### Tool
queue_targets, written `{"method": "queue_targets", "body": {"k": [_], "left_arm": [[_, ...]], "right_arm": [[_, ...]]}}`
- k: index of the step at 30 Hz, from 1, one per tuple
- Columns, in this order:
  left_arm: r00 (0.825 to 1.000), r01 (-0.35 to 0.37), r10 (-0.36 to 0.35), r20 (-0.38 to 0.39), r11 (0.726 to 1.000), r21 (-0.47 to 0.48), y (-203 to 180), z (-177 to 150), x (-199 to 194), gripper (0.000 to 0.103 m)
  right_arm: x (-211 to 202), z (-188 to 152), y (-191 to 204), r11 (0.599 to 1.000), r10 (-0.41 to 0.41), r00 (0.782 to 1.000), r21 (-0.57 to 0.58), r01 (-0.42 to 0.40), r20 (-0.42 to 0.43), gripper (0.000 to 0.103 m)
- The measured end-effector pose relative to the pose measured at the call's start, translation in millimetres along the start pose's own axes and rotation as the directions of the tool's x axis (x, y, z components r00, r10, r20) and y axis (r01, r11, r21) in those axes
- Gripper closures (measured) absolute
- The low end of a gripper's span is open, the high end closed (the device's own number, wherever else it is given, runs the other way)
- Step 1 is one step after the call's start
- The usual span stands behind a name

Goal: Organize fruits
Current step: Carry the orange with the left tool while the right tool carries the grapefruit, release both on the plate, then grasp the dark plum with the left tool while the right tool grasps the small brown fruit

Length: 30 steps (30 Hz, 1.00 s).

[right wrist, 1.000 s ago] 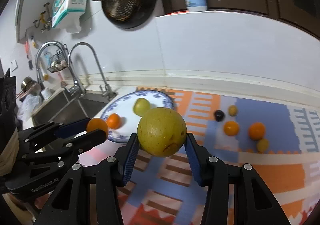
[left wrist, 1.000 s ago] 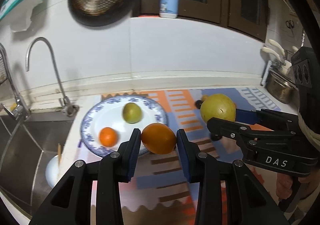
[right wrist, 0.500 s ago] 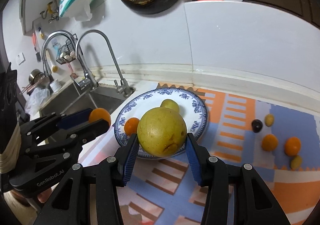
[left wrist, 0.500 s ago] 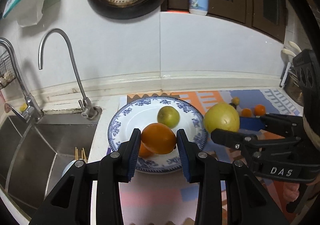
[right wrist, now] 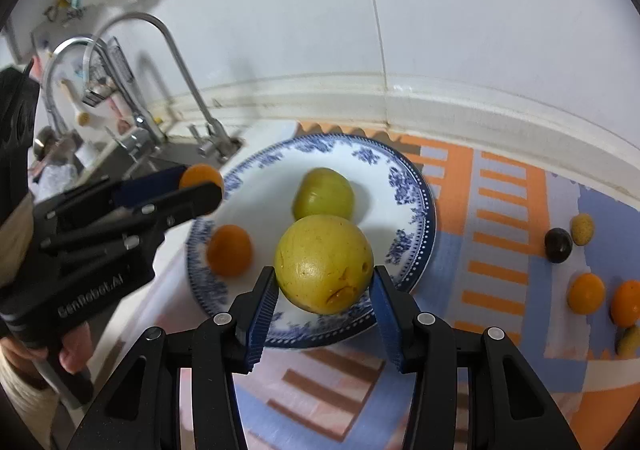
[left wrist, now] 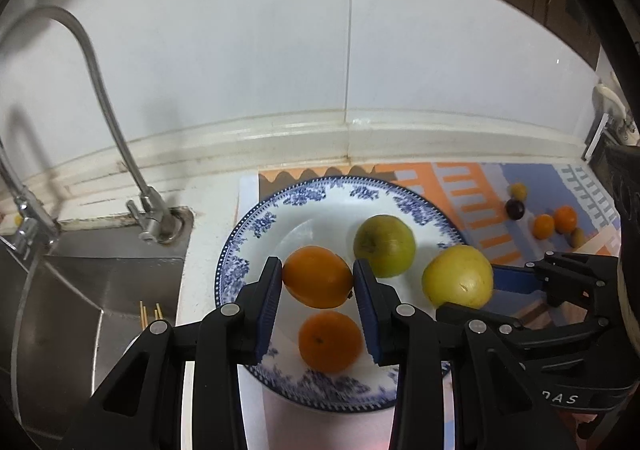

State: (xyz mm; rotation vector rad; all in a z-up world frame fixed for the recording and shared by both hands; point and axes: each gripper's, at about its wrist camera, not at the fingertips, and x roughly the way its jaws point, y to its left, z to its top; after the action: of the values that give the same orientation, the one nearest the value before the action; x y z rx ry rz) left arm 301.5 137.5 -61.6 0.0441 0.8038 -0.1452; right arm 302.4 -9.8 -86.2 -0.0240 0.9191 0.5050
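My left gripper (left wrist: 318, 282) is shut on an orange (left wrist: 317, 276) and holds it above the blue-patterned plate (left wrist: 256, 226). On the plate lie a small orange (left wrist: 330, 342) and a green fruit (left wrist: 384, 245). My right gripper (right wrist: 323, 282) is shut on a large yellow fruit (right wrist: 323, 268) above the plate's near rim (right wrist: 416, 186). That yellow fruit also shows at the right in the left wrist view (left wrist: 458, 276). The left gripper with its orange (right wrist: 200, 178) shows at the left in the right wrist view.
Several small fruits lie on the patterned mat to the right: two oranges (right wrist: 586, 293), a dark plum (right wrist: 557, 245) and small yellow ones (right wrist: 582, 228). A sink (left wrist: 60, 290) with taps (left wrist: 148, 214) lies left of the plate. The white wall is close behind.
Both grippers have moved forward and down over the plate, each still holding its fruit. The plate now fills the middle of both views.
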Motion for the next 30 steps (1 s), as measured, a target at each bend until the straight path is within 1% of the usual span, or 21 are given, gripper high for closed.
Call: {"method": "queue_targets", "body": {"k": [5,11,12,14,19,21,22,28,29,30], "left_arm": [[0.996,0.023,-0.023,-0.083,1.0,0.003,5.3,2.7,25.5,0.067],[0.992,0.029,-0.028,-0.121,1.0,0.002,5.5,0.9,34.7,0.066],[0.992,0.028,-0.028,-0.122,1.0,0.002,5.5,0.6,34.7,0.065],[0.994,0.018,-0.017,-0.11,1.0,0.005,5.8,1.3,32.2,0.058],[0.996,0.015,-0.015,-0.086,1.0,-0.001,4.9,3.4,19.4,0.057],[0.997,0.003,-0.003,-0.073,1.0,-0.002,3.8,3.5,10.7,0.056],[0.998,-0.003,0.003,-0.065,1.0,-0.004,2.7,3.3,5.0,0.054],[1.0,0.005,-0.005,0.001,1.0,-0.023,-7.3,2.2,-32.5,0.052],[1.0,0.01,-0.01,0.019,1.0,-0.027,-10.4,1.9,-41.7,0.051],[0.999,0.015,-0.014,0.033,0.999,-0.029,-12.5,1.4,-48.2,0.05]], "right_arm": [[14.3,4.5,-3.4,1.0,-0.004,0.999,0.016,0.004,-0.039,0.055],[21.6,5.5,-4.0,1.0,-0.007,0.998,0.025,0.008,-0.06,0.054],[22.0,5.3,-4.1,1.0,-0.007,0.998,0.025,0.009,-0.061,0.054],[22.8,5.7,-4.4,1.0,-0.012,0.998,0.025,0.013,-0.062,0.054],[16.4,8.0,-1.8,1.0,-0.025,0.999,0.005,0.025,-0.037,0.054],[10.5,7.8,-0.7,1.0,-0.024,0.999,0.004,0.024,-0.023,0.053],[7.0,7.5,0.2,1.0,-0.024,1.0,0.003,0.024,-0.014,0.053],[-25.8,5.1,4.6,0.999,-0.031,0.998,-0.012,0.032,0.056,0.053],[-33.2,4.6,5.2,0.999,-0.034,0.997,-0.015,0.035,0.071,0.053],[-38.6,4.0,5.7,0.999,-0.039,0.996,-0.017,0.041,0.083,0.048]]}}
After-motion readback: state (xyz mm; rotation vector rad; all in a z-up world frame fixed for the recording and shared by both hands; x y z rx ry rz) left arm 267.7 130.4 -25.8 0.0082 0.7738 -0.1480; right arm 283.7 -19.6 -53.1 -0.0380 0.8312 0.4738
